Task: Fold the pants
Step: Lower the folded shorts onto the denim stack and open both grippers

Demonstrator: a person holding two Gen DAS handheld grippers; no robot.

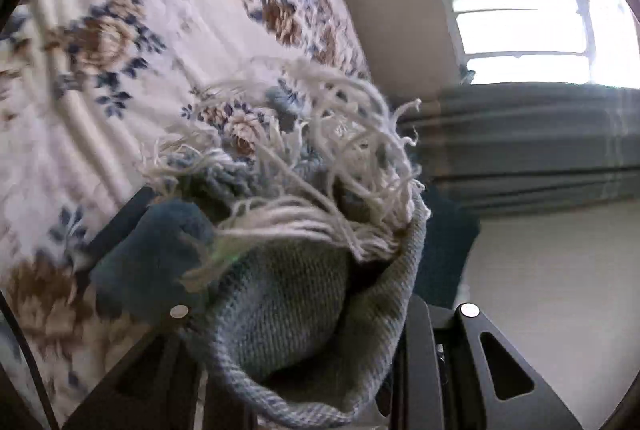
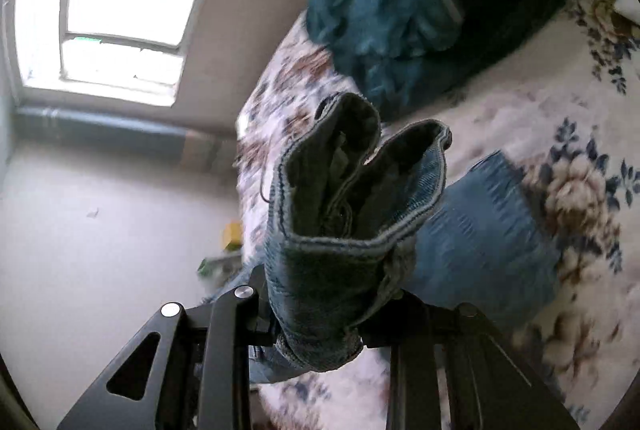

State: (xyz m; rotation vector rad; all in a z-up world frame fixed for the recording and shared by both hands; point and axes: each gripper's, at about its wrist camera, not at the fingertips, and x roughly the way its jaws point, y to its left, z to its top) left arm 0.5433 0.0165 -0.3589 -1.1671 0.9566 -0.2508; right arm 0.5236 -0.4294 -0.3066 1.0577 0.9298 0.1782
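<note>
The pants are light blue jeans. In the left wrist view my left gripper (image 1: 296, 270) is shut on a frayed leg hem of the jeans (image 1: 288, 294), with white loose threads (image 1: 340, 150) sticking out above it. In the right wrist view my right gripper (image 2: 320, 310) is shut on the bunched waistband of the jeans (image 2: 340, 230), which stands up folded between the fingers. More denim (image 2: 480, 230) hangs down onto the bed below. Both ends are held above the bed.
The bed has a white sheet with brown and blue flowers (image 1: 120, 30), also seen in the right wrist view (image 2: 560, 110). A dark teal blanket (image 2: 400, 10) lies heaped on the bed. A window (image 2: 120, 2) and beige floor (image 2: 100, 230) are beside the bed.
</note>
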